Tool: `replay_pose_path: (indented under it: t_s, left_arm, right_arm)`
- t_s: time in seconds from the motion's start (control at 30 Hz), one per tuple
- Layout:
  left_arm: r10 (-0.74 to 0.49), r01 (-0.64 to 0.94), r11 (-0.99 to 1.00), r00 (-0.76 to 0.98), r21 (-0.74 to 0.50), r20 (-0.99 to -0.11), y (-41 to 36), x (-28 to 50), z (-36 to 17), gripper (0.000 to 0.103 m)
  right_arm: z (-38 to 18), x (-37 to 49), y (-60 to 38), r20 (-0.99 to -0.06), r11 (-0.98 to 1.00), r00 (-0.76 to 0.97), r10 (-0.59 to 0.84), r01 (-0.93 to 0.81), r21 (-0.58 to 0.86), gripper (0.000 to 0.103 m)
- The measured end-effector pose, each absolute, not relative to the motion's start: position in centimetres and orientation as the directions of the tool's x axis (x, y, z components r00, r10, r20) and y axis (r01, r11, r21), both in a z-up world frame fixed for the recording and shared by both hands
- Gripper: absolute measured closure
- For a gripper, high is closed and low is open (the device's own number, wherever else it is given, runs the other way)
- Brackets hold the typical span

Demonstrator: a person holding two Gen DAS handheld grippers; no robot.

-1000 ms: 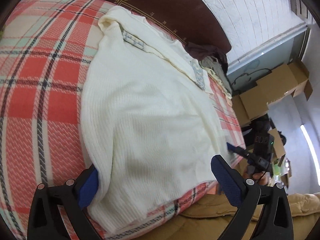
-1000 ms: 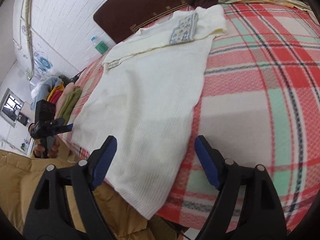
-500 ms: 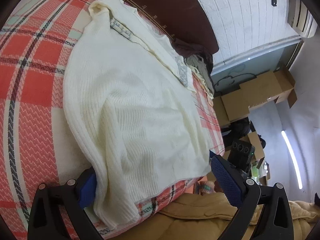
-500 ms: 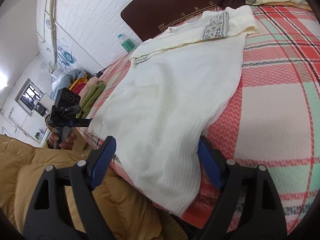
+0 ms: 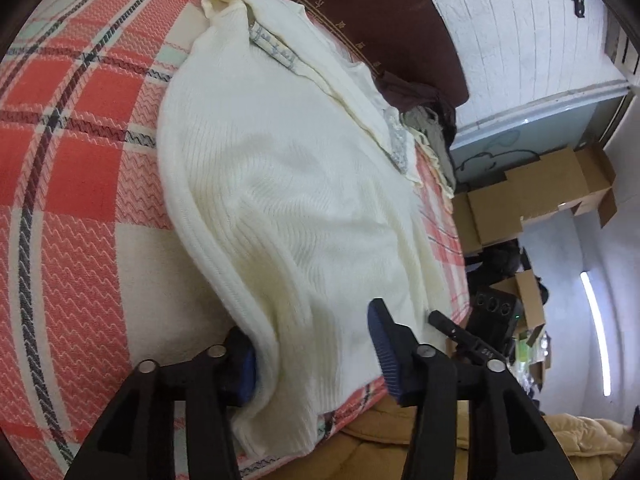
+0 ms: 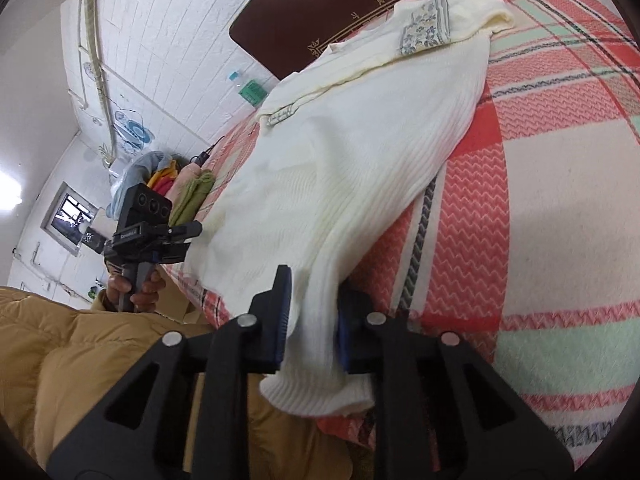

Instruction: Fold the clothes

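We are looking at a lived-in bedroom in a home. A plaid blanket (image 5: 80, 184) is covering the bed, a dark headboard (image 6: 320, 20) is standing against a white brick wall (image 6: 172, 40), clothes (image 6: 176, 184) are piling up at the bedside, and cardboard boxes (image 5: 540, 192) are sitting by the far wall.

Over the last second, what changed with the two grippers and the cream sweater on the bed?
Both grippers moved in to the sweater's near hem. The right gripper narrowed from wide open around its hem corner and now looks clamped on it. The left gripper also narrowed, straddling the other corner, with a gap still at one finger. The rest of the sweater stayed spread on the plaid blanket; the collar end did not shift.
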State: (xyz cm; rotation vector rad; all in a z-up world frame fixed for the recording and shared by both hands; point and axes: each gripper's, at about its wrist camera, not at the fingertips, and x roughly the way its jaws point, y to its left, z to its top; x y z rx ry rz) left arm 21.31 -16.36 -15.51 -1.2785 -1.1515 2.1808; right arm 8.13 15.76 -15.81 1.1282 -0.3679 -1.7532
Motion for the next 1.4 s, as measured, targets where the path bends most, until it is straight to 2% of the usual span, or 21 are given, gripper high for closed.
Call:
replay_pose_path:
  t_s: [0.1, 0.17, 0.2, 0.27, 0.33, 0.4, 0.47, 0.53, 0.6, 0.67, 0.7, 0.73, 0.77, 0.8, 0.83, 0.9, 1.2, 1.4]
  left_arm:
    - [0.655, 0.069, -0.606, -0.522, -0.792, -0.547, -15.7, 20.8, -15.1, 0.032]
    - [0.645, 0.068, -0.62, -0.524, -0.782, -0.557, -15.4, 20.5, -15.0, 0.034]
    - [0.636, 0.071, -0.629, -0.525, -0.774, -0.565, -15.3, 20.4, -14.9, 0.038]
    - [0.608, 0.089, -0.658, -0.523, -0.748, -0.597, -15.2, 20.2, -14.9, 0.055]
    - [0.584, 0.122, -0.673, -0.517, -0.73, -0.625, -15.6, 20.2, -15.1, 0.079]
    - [0.579, 0.143, -0.668, -0.516, -0.73, -0.631, -16.0, 20.3, -15.4, 0.089]
    - [0.577, 0.155, -0.665, -0.515, -0.731, -0.634, -16.3, 20.4, -15.6, 0.089]
    - [0.583, 0.153, -0.66, -0.514, -0.736, -0.629, -16.2, 20.4, -15.6, 0.081]
    - [0.604, 0.146, -0.639, -0.513, -0.755, -0.61, -16.3, 20.2, -15.7, 0.073]
    - [0.612, 0.146, -0.627, -0.514, -0.765, -0.6, -16.4, 20.1, -15.8, 0.073]
    - [0.607, 0.153, -0.628, -0.517, -0.763, -0.604, -16.5, 20.1, -15.8, 0.077]
    - [0.602, 0.159, -0.629, -0.519, -0.761, -0.607, -16.5, 20.2, -15.8, 0.086]
    - [0.596, 0.166, -0.631, -0.522, -0.758, -0.61, -16.6, 20.2, -15.8, 0.091]
    - [0.591, 0.172, -0.632, -0.524, -0.756, -0.613, -16.6, 20.2, -15.8, 0.093]
    - [0.586, 0.179, -0.633, -0.526, -0.754, -0.616, -16.7, 20.2, -15.8, 0.093]
    - [0.584, 0.192, -0.621, -0.533, -0.76, -0.612, -16.9, 20.3, -15.8, 0.094]
    - [0.651, 0.142, -0.465, -0.614, -0.874, -0.446, -18.4, 18.8, -13.3, 0.094]
    - [0.668, 0.098, -0.385, -0.657, -0.918, -0.35, -19.3, 17.3, -11.3, 0.094]
  right_arm:
    - [-16.0, 8.0, 15.4, -0.516, -0.472, -0.09, -0.852, 0.559, 0.682, 0.08]
    - [-16.3, 7.9, 15.3, -0.505, -0.467, -0.092, -0.858, 0.549, 0.693, 0.08]
    - [-16.3, 7.9, 15.3, -0.505, -0.467, -0.092, -0.858, 0.548, 0.694, 0.08]
    - [-16.2, 8.0, 15.2, -0.51, -0.471, -0.09, -0.855, 0.548, 0.692, 0.08]
    - [-16.2, 8.1, 15.3, -0.508, -0.471, -0.091, -0.856, 0.543, 0.695, 0.08]
    - [-16.1, 8.3, 15.2, -0.515, -0.474, -0.09, -0.852, 0.551, 0.687, 0.08]
    - [-15.9, 8.6, 15.1, -0.525, -0.474, -0.083, -0.847, 0.562, 0.677, 0.077]
    - [-15.6, 8.8, 14.8, -0.535, -0.473, -0.069, -0.842, 0.572, 0.67, 0.073]
    - [-15.2, 9.2, 14.4, -0.546, -0.47, -0.054, -0.836, 0.584, 0.662, 0.06]
    - [-14.9, 9.6, 13.7, -0.583, -0.495, -0.06, -0.81, 0.604, 0.625, 0.059]
    - [-14.9, 9.7, 13.5, -0.59, -0.503, -0.063, -0.805, 0.601, 0.621, 0.059]
    - [-14.9, 9.6, 13.6, -0.593, -0.51, -0.064, -0.803, 0.588, 0.627, 0.06]
    - [-14.9, 9.5, 13.7, -0.596, -0.517, -0.064, -0.801, 0.576, 0.634, 0.068]
    - [-15.0, 9.3, 13.8, -0.599, -0.525, -0.065, -0.798, 0.562, 0.639, 0.082]
    - [-15.2, 9.1, 14.0, -0.6, -0.532, -0.066, -0.797, 0.548, 0.646, 0.087]
    - [-15.4, 8.7, 14.7, -0.57, -0.513, -0.056, -0.82, 0.513, 0.688, 0.088]
    - [-11.4, 6.2, 17.3, -0.277, -0.284, -0.086, -0.957, 0.471, 0.835, 0.09]
    - [-9.7, 3.9, 17.6, -0.189, -0.231, -0.135, -0.973, 0.462, 0.856, 0.09]
